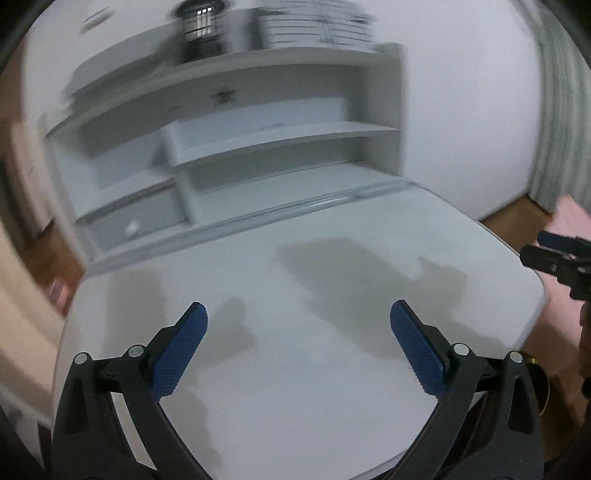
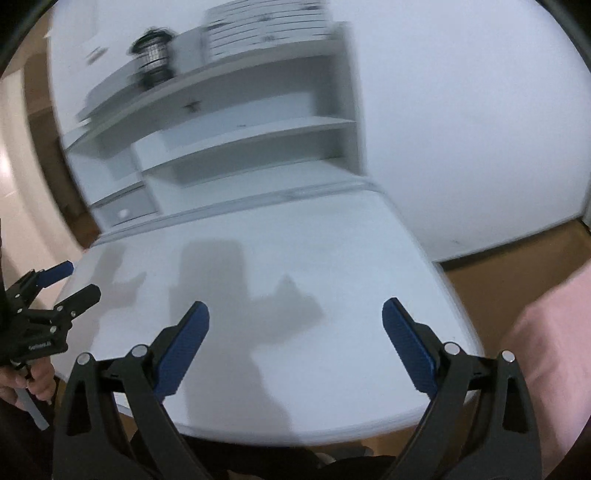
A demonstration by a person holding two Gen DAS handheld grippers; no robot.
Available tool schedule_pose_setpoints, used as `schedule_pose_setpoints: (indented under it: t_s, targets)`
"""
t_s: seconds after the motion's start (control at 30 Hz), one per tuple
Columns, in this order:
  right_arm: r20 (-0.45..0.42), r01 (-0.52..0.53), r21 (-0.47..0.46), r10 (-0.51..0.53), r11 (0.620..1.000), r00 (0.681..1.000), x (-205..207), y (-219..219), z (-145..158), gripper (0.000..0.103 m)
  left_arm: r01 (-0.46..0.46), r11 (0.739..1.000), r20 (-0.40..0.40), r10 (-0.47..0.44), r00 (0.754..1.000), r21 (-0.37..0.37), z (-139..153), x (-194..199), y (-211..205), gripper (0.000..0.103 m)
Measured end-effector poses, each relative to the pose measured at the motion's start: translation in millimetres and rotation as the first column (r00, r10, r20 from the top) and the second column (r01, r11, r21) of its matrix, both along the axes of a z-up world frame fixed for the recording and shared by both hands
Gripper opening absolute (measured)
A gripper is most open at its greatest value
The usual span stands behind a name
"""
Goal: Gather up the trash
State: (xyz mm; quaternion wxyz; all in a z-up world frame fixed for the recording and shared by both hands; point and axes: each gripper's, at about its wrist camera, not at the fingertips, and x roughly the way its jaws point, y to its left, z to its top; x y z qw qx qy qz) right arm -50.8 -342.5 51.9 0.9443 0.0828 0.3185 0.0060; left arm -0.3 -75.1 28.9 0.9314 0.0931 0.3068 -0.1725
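My left gripper (image 1: pixel 298 312) is open and empty, held above the near part of a white table (image 1: pixel 314 369). My right gripper (image 2: pixel 295 312) is open and empty above the same table (image 2: pixel 332 258). The right gripper shows at the right edge of the left wrist view (image 1: pixel 546 243). The left gripper shows at the left edge of the right wrist view (image 2: pixel 77 280), open. No trash shows in either view. Both views are blurred.
A white shelf unit (image 1: pixel 266 140) stands behind the table against a white wall, with a small drawer (image 1: pixel 136 221), a dark metal pot (image 1: pixel 201 29) and stacked white plates (image 1: pixel 314 26) on top. Brown floor (image 2: pixel 517 266) and pink cloth (image 2: pixel 554 332) lie to the right.
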Motion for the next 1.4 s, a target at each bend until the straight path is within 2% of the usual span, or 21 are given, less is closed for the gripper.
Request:
schedule_pose_setpoints:
  t_s: [0.17, 0.37, 0.53, 0.9, 1.4]
  targets:
    - [-0.005, -0.079, -0.002, 0.079, 0.997, 0.997, 25.6, 38.6, 7.2, 0.092, -0.116, 0.993, 0.007, 0.116, 0.993, -0.018, 7.6, 4.3, 45.9, 0.096]
    - [-0.018, -0.128, 0.004, 0.128, 0.992, 0.992, 53.5, 63.2, 5.7, 0.092, -0.175, 0.984, 0.024, 0.176, 0.984, -0.033, 14.7, 5.6, 82.5, 0.096]
    - [-0.029, -0.154, -0.004, 0.153, 0.988, 0.988, 67.0, 80.4, 0.8, 0.093, -0.196, 0.98, 0.011, 0.196, 0.98, -0.043, 12.1, 5.2, 95.3, 0.096]
    - [-0.039, -0.146, -0.001, 0.146, 0.989, 0.989, 68.3, 78.8, -2.4, 0.093, -0.19, 0.981, -0.026, 0.19, 0.982, -0.035, -3.5, 14.8, 91.9, 0.096]
    - [-0.035, -0.14, -0.005, 0.139, 0.99, 0.99, 66.9, 76.8, -1.2, 0.094, -0.176, 0.984, -0.018, 0.175, 0.984, -0.023, -3.7, 10.7, 83.1, 0.096]
